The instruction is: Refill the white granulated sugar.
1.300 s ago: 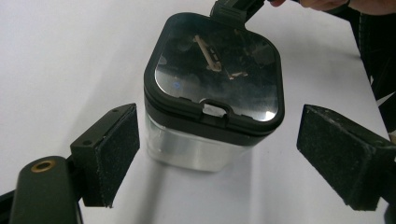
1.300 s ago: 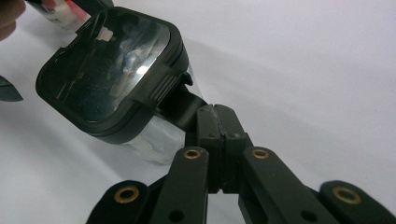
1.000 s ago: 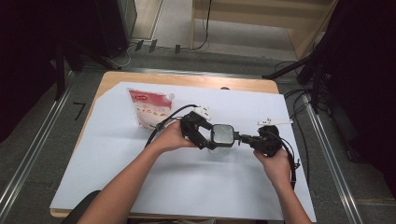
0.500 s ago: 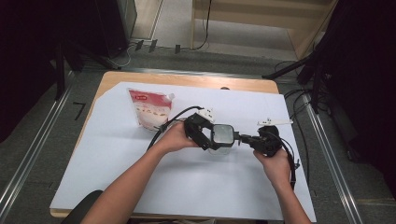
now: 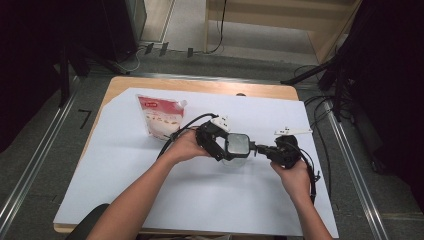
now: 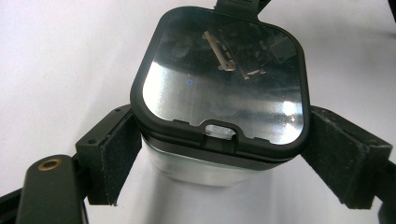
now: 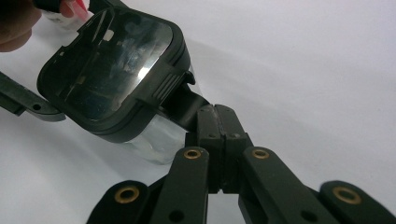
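So the clear square container with the black-framed see-through lid (image 5: 236, 146) sits mid-table on the white sheet (image 5: 150, 190), a bit right of the red-and-white pouch (image 5: 161, 116); the left gripper (image 6: 219, 163) has its padded jaws on both sides of the container body, pressing against it just under the lid rim; the right gripper (image 7: 217, 125) is pinched tight on the lid's black latch tab (image 7: 189, 103), jaws fully together, coming in from the container's right side.

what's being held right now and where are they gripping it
A clear container with a black-rimmed lid: the left hand-held gripper clamps its two sides just under the lid, and the right hand-held gripper pinches the lid's latch tab.
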Tool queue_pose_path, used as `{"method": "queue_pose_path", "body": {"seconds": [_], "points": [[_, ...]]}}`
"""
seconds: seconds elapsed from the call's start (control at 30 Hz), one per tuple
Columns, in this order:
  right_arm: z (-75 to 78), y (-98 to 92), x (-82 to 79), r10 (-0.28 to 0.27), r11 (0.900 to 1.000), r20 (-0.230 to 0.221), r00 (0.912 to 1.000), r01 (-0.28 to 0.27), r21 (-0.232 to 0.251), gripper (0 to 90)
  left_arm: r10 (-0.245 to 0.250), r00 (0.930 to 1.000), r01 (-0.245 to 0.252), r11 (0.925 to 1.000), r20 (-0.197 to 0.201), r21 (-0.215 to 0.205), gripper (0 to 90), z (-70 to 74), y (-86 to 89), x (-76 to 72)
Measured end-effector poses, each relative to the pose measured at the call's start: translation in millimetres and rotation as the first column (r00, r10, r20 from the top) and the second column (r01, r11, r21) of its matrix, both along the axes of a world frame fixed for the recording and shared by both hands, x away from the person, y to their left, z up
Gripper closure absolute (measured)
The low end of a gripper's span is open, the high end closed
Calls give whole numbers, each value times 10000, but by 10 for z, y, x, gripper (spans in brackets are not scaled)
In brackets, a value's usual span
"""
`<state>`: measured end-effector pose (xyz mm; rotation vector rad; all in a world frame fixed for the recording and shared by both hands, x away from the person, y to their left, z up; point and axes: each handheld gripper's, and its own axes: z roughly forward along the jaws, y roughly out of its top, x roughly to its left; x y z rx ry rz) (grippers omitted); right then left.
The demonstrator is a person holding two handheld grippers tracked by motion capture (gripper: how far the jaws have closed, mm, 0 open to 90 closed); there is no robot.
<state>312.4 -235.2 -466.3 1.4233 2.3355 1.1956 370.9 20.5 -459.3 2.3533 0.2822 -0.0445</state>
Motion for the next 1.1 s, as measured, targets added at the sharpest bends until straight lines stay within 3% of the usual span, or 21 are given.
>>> {"method": "queue_pose_path", "body": {"seconds": [0.27,1.1], "points": [[-9,26,4,82,10000,5,10000,-82,-50,900,-220,9996,219,9997,163,73,176,59,-20,-36],[-12,26,-5,111,9999,-51,9999,-111,47,900,-154,9986,147,9998,503,150,181,225,-71,-93]]}}
